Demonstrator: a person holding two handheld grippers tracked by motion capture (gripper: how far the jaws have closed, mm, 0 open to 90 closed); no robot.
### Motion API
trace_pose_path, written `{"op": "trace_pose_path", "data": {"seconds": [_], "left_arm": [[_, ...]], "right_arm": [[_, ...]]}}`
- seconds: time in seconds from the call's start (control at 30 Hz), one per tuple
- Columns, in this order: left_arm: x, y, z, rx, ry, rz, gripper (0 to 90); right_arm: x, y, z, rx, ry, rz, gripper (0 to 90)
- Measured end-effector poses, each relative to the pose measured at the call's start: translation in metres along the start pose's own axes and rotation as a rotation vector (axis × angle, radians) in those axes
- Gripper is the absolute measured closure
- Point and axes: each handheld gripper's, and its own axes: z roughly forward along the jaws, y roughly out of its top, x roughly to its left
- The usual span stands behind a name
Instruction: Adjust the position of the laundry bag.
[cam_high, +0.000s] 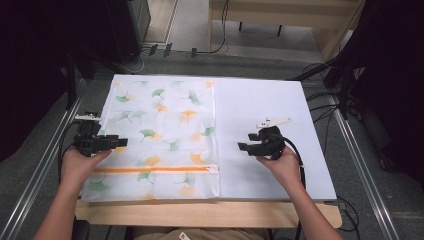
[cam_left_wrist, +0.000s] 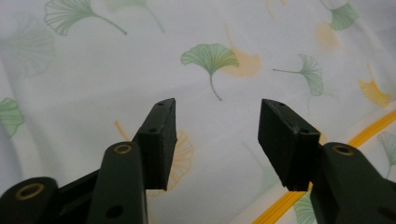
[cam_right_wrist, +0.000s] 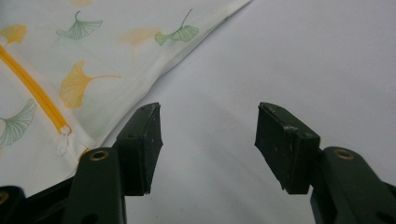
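The bag (cam_high: 162, 135), a white mesh pouch printed with green and orange ginkgo leaves, lies flat on the left half of the white table (cam_high: 270, 145), its long axis running away from the person and its orange zipper (cam_high: 155, 170) crossing it near the close end. The left gripper (cam_high: 117, 142) is already over the bag's left edge, pointing inward across it; in the left gripper view its jaws stand wide apart with nothing between them, printed cloth below. The right gripper (cam_high: 243, 146) sits on bare table just right of the bag, aimed toward it, jaws equally wide and empty; in the right gripper view the bag's right hem and the zipper pull (cam_right_wrist: 63, 140) lie just left of the near jaw. So the left hand is nearer the cloth, while the right is nearer the zipper's end, probably the next thing to take.
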Motion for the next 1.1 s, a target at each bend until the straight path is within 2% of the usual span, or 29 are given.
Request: {"op": "trace_pose_path", "data": {"seconds": [0.17,0.27,0.37,0.47,0.57,0.67,0.87,1.1], "left_arm": [[0.000,0.001,0.001,-0.017,-0.009,0.008,45.3],[0.003,0.001,0.005,0.005,0.007,0.006,44.1],[0.004,0.001,0.006,0.005,0.015,0.002,44.2],[0.006,0.001,0.007,-0.002,0.012,0.001,43.8],[0.005,0.000,0.007,-0.015,-0.015,0.011,43.8],[0.004,0.001,0.009,-0.021,-0.014,0.017,42.2],[0.006,0.001,0.010,-0.007,-0.017,0.005,42.8],[0.006,0.001,0.011,0.008,-0.002,0.010,42.6]], "right_arm": [[-0.001,-0.001,0.000,-0.007,-0.001,0.009,44.5],[0.001,-0.003,0.001,0.001,-0.014,0.004,44.3],[0.001,-0.003,0.003,0.007,-0.016,-0.002,44.1],[0.001,-0.004,0.003,0.012,-0.021,0.003,43.7],[0.000,-0.005,0.003,0.011,-0.019,0.013,43.1],[-0.001,-0.006,0.003,0.018,-0.021,0.019,42.9],[-0.001,-0.007,0.004,0.019,-0.002,0.039,42.5],[-0.002,-0.008,0.004,0.034,-0.014,0.039,42.5]]}}
